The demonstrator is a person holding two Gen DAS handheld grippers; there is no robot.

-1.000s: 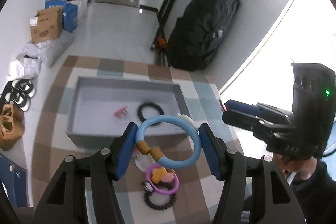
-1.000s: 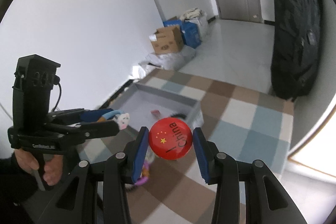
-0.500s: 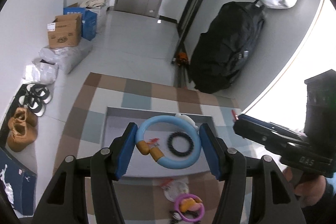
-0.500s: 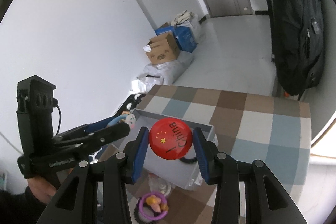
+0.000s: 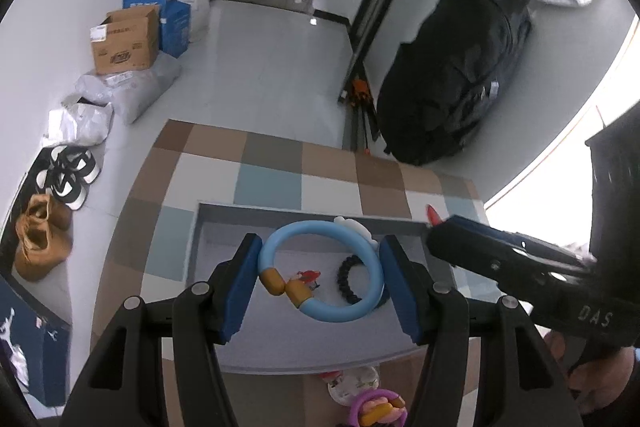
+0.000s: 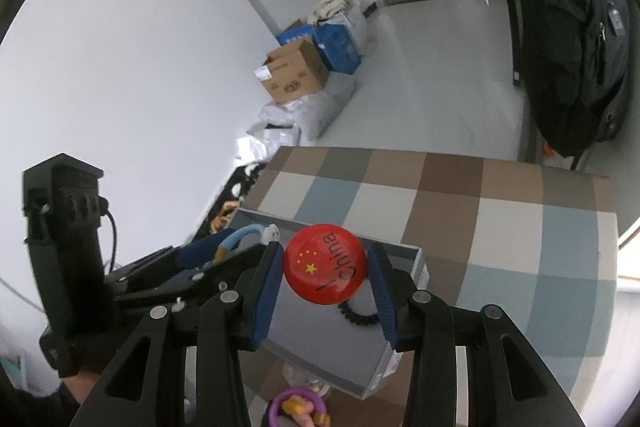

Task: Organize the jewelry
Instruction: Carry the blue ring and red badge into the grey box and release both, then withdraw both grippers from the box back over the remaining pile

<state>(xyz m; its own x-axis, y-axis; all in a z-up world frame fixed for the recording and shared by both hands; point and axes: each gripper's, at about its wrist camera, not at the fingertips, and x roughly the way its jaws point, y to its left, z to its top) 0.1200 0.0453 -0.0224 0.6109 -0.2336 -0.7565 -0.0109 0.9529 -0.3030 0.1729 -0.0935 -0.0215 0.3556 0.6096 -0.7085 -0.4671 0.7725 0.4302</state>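
Observation:
My left gripper point(image 5: 320, 277) is shut on a light blue ring bracelet point(image 5: 366, 301) with amber beads, held above the grey tray point(image 5: 296, 217). Inside the tray lie a black bead bracelet point(image 5: 347, 279) and a small red clip point(image 5: 307, 275). My right gripper point(image 6: 325, 277) is shut on a round red badge point(image 6: 325, 275) marked "China", over the same tray point(image 6: 416, 267), where the black bracelet point(image 6: 356, 315) shows below the badge. The right gripper point(image 5: 434, 223) also appears at the right of the left wrist view, and the left gripper point(image 6: 240, 245) at the left of the right wrist view.
The tray sits on a checked cloth point(image 5: 272, 179). In front of the tray lie a purple ring bracelet point(image 5: 376, 407) and a white piece point(image 5: 354, 383). On the floor beyond are a black bag point(image 5: 452, 75), cardboard boxes point(image 5: 124, 39) and shoes point(image 5: 68, 175).
Both grippers have moved forward over the cloth, so the held bracelet and badge now hang over the tray. The purple ring has slid toward the bottom edge of both views.

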